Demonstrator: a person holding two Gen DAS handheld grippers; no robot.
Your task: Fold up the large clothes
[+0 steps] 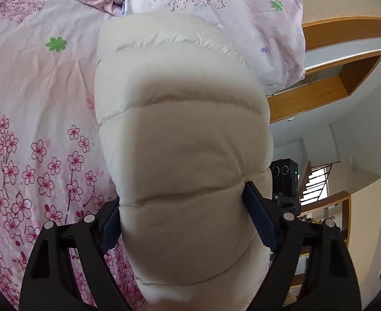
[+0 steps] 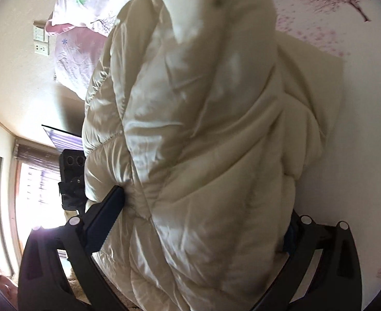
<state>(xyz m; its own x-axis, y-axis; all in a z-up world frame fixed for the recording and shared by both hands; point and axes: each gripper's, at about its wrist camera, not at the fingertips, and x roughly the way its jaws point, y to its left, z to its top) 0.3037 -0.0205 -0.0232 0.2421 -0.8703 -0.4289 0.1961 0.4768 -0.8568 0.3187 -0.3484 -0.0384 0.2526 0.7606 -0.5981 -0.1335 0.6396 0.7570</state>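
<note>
Left hand-held gripper (image 1: 182, 223) clamped wide on a thick roll of the cream jacket (image 1: 180, 134), long axis running straight ahead from the pads toward the pillow (image 1: 255, 13). Right hand-held gripper (image 2: 198, 223) clamped likewise on another bulky part (same garment, apparently). Jacket held over the bed (image 1: 30, 98), far end toward the floral sheet. Neither hand clearly nearer; lowering needed together, probably.
</note>
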